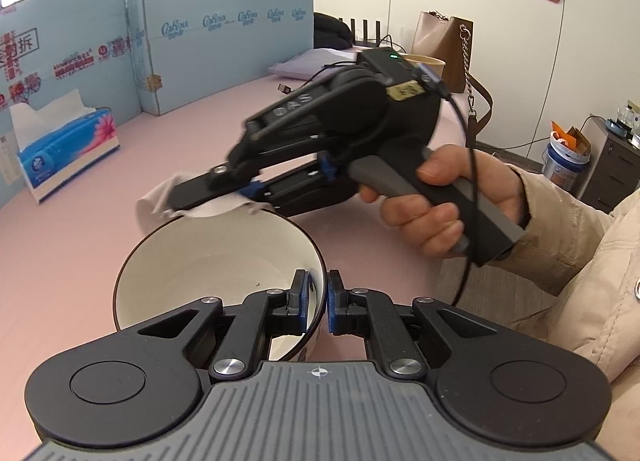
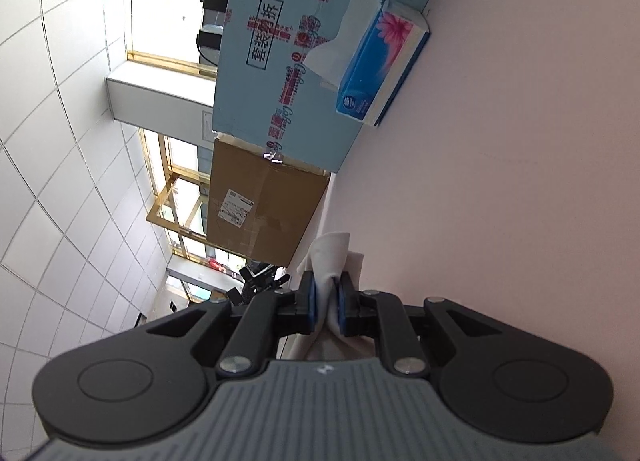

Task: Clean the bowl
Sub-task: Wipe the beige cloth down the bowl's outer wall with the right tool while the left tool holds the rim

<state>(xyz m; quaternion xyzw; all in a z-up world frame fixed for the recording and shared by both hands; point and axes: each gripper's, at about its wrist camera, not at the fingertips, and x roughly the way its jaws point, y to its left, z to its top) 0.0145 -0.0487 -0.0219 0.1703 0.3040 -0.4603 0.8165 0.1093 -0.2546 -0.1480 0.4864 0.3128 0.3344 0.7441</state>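
Observation:
A white bowl (image 1: 208,261) with a dark rim is held tilted above the pink table. My left gripper (image 1: 318,303) is shut on the bowl's near rim, one pad inside and one outside. My right gripper (image 1: 240,197) appears in the left wrist view just beyond the bowl's far rim, lying on its side, shut on a white tissue (image 1: 160,201). In the right wrist view the right gripper (image 2: 325,303) pinches the tissue (image 2: 332,257) between its blue pads. The bowl is not in the right wrist view.
A blue tissue box (image 1: 68,149) stands at the left on the pink table (image 1: 200,121), also in the right wrist view (image 2: 380,61). Light blue boards (image 1: 224,33) and a cardboard box (image 2: 260,209) stand behind. A brown bag (image 1: 444,45) sits far right.

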